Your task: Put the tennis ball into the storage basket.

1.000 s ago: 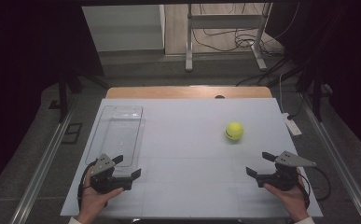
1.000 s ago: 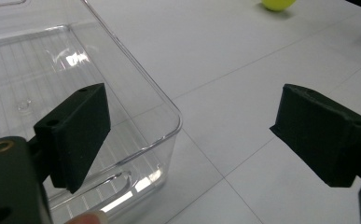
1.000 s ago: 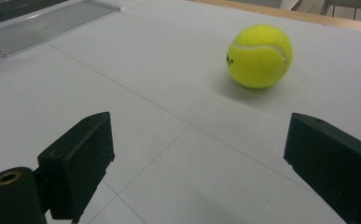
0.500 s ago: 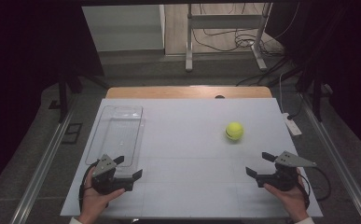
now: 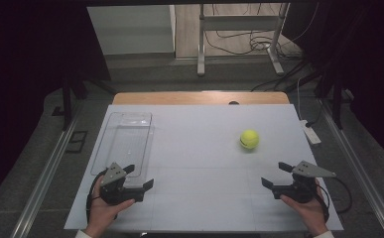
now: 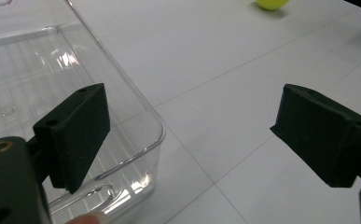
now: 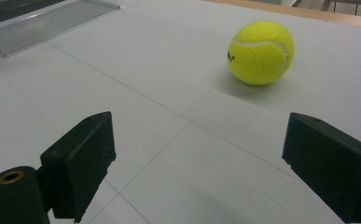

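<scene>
Tennis ball (image 5: 249, 139): yellow, felt-covered, resting on the white counter (image 5: 204, 163) toward its right half, well apart from the clear tray; touched by nothing
Handling: judged light and springy, with a fuzzy nap that should grip well against foam pads; not fragile; the risk is rolling off at the first nudge, since it sits free on a flat surface
Where to take hold: across its widest middle, jaws either side at equal height; a pinch above or below that line would likely squeeze it out
Axis and heading: a sphere, so no long axis and no true pointing; in the right gripper view the seam (image 7: 262, 43) curves over the top and the dark print (image 7: 230, 56) faces left
Right hand-held gripper (image 5: 279, 174): nearest the ball, near the front edge; jaws wide apart, holding nothing; ball ahead, between the jaw lines
Left hand-held gripper (image 5: 139, 177): jaws spread, empty, over the near corner of the tray
Clear plastic tray (image 5: 111, 148): empty, long side running away from the person, on the left
</scene>
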